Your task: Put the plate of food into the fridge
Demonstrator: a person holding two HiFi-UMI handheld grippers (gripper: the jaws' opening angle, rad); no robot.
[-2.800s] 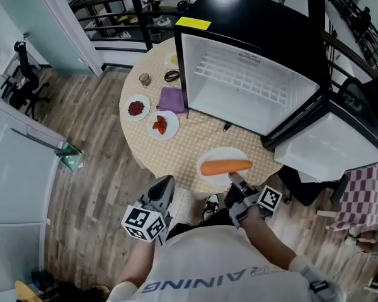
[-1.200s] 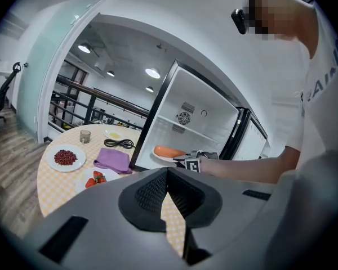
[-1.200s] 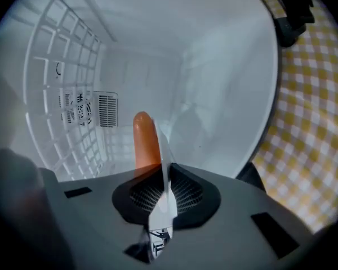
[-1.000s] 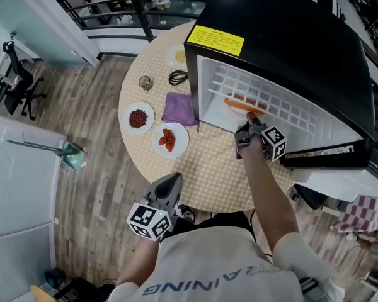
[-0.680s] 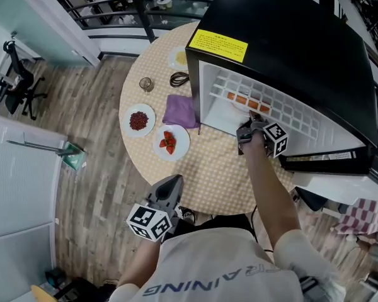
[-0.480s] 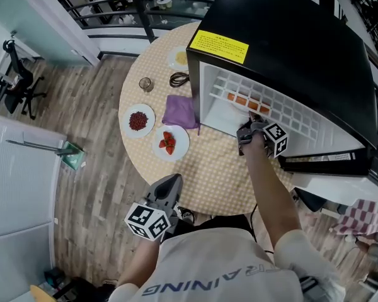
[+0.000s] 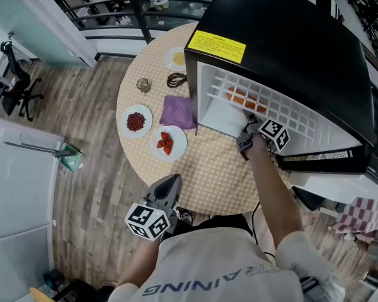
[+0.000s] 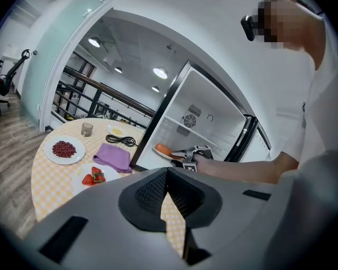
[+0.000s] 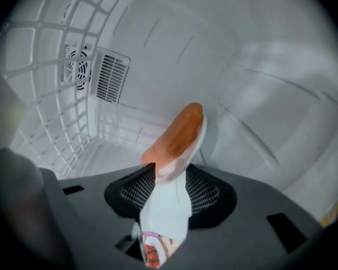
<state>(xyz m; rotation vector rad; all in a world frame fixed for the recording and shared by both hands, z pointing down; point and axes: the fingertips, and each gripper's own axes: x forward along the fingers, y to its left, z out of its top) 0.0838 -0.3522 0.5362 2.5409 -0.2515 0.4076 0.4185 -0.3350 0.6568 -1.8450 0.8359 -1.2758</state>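
The white plate (image 9: 199, 140) with a long orange piece of food (image 9: 177, 133) lies inside the black fridge (image 7: 290, 36), on its white floor under the wire shelf. In the head view the food (image 7: 244, 97) shows through the shelf bars. My right gripper (image 7: 247, 121) reaches into the fridge mouth. Its jaws are opening, and the plate's near rim sits between the tips (image 9: 170, 176) with the pads off it. My left gripper (image 7: 166, 187) hangs shut and holds nothing, low at the table's near edge (image 8: 168, 176).
On the round checked table (image 7: 201, 168) lie a strawberry plate (image 7: 168, 142), a plate of red berries (image 7: 135, 121), a purple cloth (image 7: 178, 112), a black cable (image 7: 175, 78), a glass (image 7: 143, 84) and a small plate (image 7: 178, 58). The fridge door (image 7: 340, 168) stands open at right.
The right gripper carried the plate from the table's near edge into the fridge and set it down. In the last half second it drew back slightly from the plate.
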